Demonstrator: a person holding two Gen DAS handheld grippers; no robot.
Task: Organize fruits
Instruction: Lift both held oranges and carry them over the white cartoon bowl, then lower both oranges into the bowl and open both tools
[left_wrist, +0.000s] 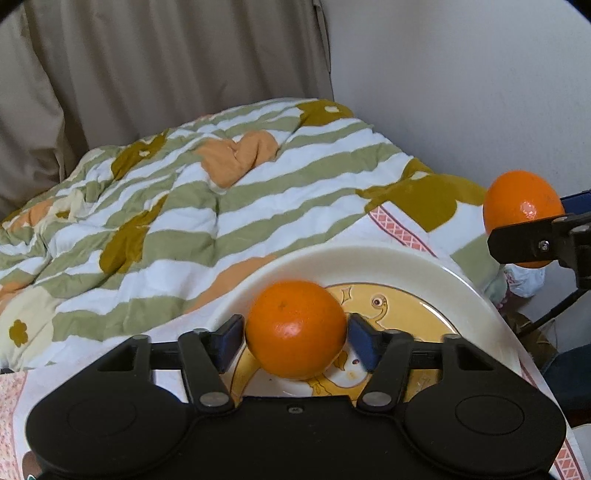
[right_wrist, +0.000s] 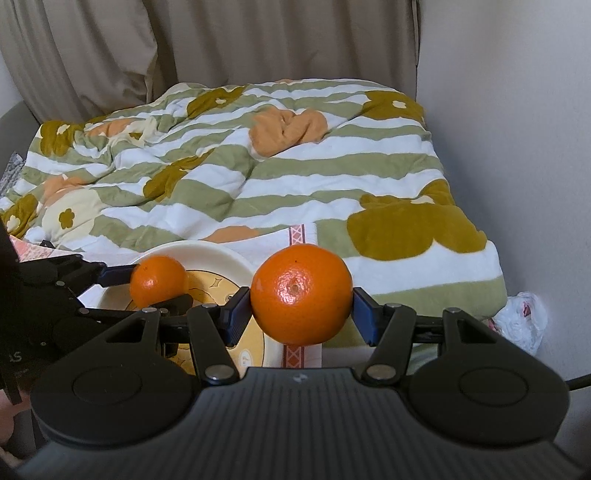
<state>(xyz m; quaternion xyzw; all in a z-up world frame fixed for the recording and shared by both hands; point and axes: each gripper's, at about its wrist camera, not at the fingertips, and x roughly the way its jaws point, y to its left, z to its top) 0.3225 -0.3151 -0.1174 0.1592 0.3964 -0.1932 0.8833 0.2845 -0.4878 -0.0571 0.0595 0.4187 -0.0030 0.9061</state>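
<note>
My left gripper (left_wrist: 295, 341) is shut on an orange (left_wrist: 295, 328) and holds it just over the cream plate (left_wrist: 388, 262) with a yellow cartoon print. My right gripper (right_wrist: 301, 314) is shut on a second, larger orange (right_wrist: 301, 293), held in the air to the right of the plate (right_wrist: 221, 258). In the left wrist view that second orange (left_wrist: 521, 206) shows at the far right between dark fingers. In the right wrist view the left gripper (right_wrist: 159, 290) and its orange (right_wrist: 157, 280) show over the plate at left.
The plate sits on a white cloth with a pink patterned border (right_wrist: 297, 234). Behind it lies a rumpled striped green, white and orange quilt (left_wrist: 192, 192). Beige curtains (right_wrist: 221, 44) hang at the back, a white wall stands to the right, and a white plastic bag (right_wrist: 521, 317) lies by the wall.
</note>
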